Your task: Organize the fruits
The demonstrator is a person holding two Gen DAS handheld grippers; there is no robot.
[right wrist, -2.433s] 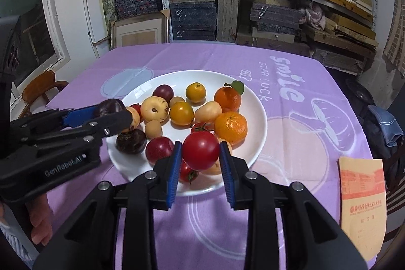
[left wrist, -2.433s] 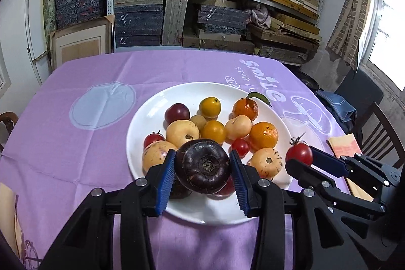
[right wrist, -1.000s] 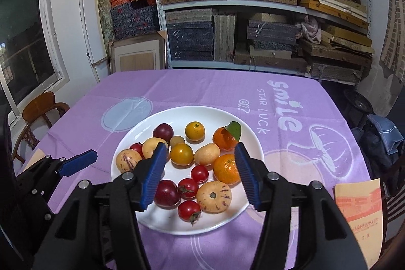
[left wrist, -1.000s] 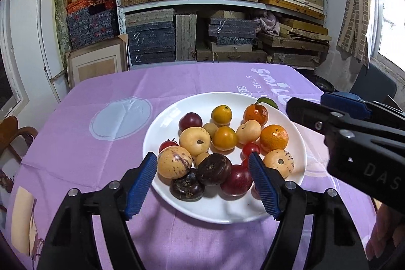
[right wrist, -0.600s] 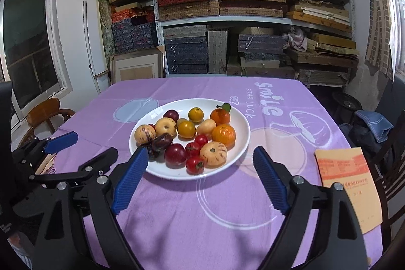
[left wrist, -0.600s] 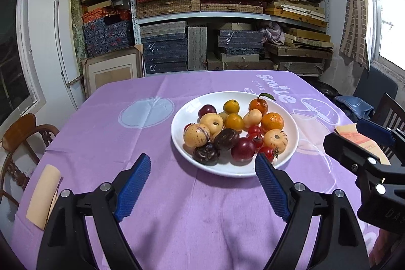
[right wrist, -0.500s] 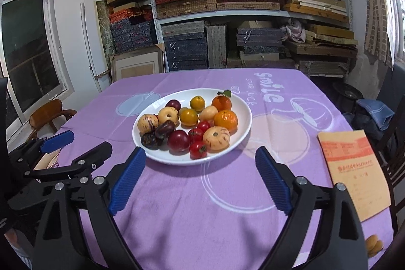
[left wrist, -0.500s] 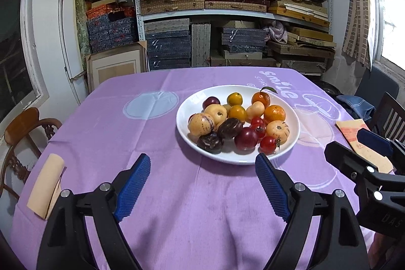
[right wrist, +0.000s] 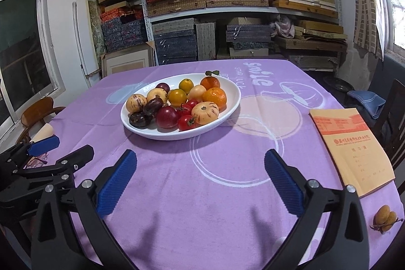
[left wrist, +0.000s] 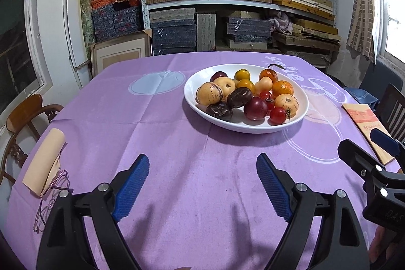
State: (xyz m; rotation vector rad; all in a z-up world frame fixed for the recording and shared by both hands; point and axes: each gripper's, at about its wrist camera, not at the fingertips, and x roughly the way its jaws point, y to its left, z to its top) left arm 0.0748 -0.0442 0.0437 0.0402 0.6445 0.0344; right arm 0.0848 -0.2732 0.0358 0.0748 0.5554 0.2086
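- At the bottom of the left wrist view, the left gripper (left wrist: 202,186) stands wide open, its blue ribbed pads far apart and holding nothing, above bare purple tablecloth (left wrist: 177,143).
- At the bottom of the right wrist view, the right gripper (right wrist: 200,181) is likewise spread wide and empty, its blue pads over the cloth.
- In the lower left of the left wrist view, a pair of pink-framed glasses (left wrist: 50,204) lies near the table edge, touching a rolled beige sheet (left wrist: 45,163).
- In the lower right of the right wrist view, two small tan fruits (right wrist: 384,219) sit together on the cloth, apart from everything else.
- Along the right side of that view lies an orange booklet (right wrist: 351,148) with red print.
- Above centre in both views sits a white plate (right wrist: 215,123), well beyond both grippers.
- The plate holds the fruits: at its near edge a dark purple fruit (right wrist: 140,119), a red plum (right wrist: 167,117), a cherry tomato (right wrist: 186,123) and a striped cream fruit (right wrist: 205,113).
- Behind them on the plate are yellow fruits, two oranges (right wrist: 214,96) and a small dark plum at the far rim.
- At the left edge stands a wooden chair (left wrist: 22,115).
- Across the top, shelves (left wrist: 227,4) are stacked with flat boxes.
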